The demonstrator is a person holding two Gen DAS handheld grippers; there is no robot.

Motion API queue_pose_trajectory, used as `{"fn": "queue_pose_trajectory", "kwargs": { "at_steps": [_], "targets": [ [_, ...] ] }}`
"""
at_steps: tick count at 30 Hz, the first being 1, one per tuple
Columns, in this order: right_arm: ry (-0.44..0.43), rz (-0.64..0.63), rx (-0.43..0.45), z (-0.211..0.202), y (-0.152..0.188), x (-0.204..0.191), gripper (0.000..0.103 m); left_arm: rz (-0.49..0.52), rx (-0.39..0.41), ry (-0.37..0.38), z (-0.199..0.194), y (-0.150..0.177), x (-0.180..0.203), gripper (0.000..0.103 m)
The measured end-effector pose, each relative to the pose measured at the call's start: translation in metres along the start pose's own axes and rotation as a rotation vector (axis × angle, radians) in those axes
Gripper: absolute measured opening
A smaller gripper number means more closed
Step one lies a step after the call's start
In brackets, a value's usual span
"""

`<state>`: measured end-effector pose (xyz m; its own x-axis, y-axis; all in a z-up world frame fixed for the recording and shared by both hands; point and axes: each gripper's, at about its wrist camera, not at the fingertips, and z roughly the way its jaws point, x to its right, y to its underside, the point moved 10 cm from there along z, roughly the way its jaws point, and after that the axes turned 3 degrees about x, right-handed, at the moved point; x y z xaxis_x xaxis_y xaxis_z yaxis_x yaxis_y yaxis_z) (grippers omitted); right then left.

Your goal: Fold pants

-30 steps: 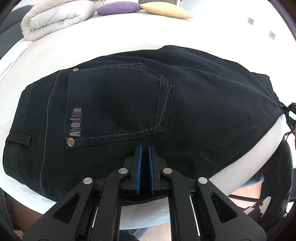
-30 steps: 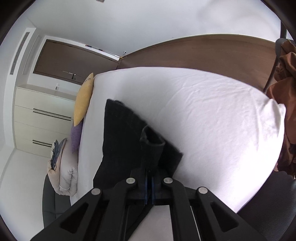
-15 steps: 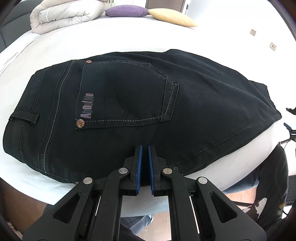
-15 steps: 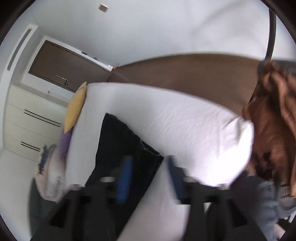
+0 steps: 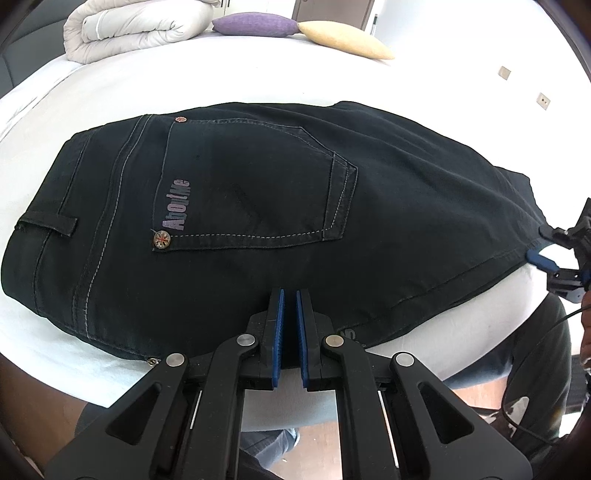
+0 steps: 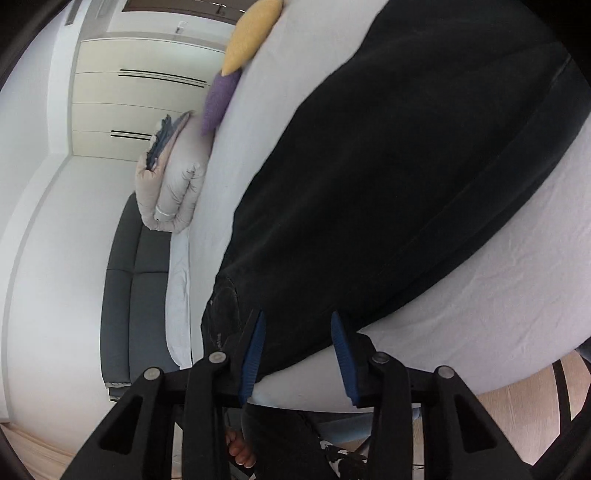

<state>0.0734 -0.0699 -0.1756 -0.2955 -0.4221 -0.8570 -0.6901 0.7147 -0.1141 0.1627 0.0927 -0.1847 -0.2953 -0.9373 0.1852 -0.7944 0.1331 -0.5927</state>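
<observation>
Leftmost, the waistband end of the black pants (image 5: 258,206) lies flat on the white bed (image 5: 184,85), back pocket up. Over their near edge, the left gripper (image 5: 289,325) has its blue pads nearly together, apparently holding nothing. Rightward, the right gripper (image 6: 297,350) stands spread over the folded end. Best to pinch both layers squarely before lifting, so the fold stays aligned.

Bright even daylight, soft shadows, sharp focus, fisheye-warped dark edges

bed (image 5: 258,83): white sheet | on it: black pants (image 5: 277,206), rolled duvet (image 5: 136,27), purple pillow (image 5: 255,24), yellow pillow (image 5: 343,38)
</observation>
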Motion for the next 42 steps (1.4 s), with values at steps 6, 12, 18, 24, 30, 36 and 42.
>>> {"fn": "queue_pose_trajectory", "kwargs": {
  "at_steps": [6,12,18,24,30,36,42],
  "targets": [
    [0.009,0.072,-0.036,0.012,0.005,0.018,0.034,0.005,0.001,-0.001,-0.004,0.001,-0.001,0.006],
    [0.004,0.073,-0.026,0.016,0.005,0.014,0.034,0.01,0.001,-0.009,-0.005,0.001,0.001,0.006],
    [0.039,0.132,-0.025,0.01,0.006,0.048,0.0,-0.006,0.048,-0.008,-0.025,-0.015,0.008,0.007],
    [0.08,0.024,-0.048,-0.007,0.015,0.043,0.008,0.071,0.092,0.125,-0.021,-0.076,0.08,0.007],
    [-0.009,-0.087,0.106,-0.05,-0.042,0.001,0.014,0.116,-0.034,0.225,0.06,-0.093,0.153,0.007],
    [-0.075,-0.1,0.084,-0.005,-0.096,-0.019,0.016,0.081,-0.04,0.232,0.08,-0.062,0.159,0.006],
    [0.014,-0.021,0.08,0.026,-0.117,0.045,0.0,0.073,-0.031,0.265,0.071,-0.046,0.151,0.006]
  ]
}}
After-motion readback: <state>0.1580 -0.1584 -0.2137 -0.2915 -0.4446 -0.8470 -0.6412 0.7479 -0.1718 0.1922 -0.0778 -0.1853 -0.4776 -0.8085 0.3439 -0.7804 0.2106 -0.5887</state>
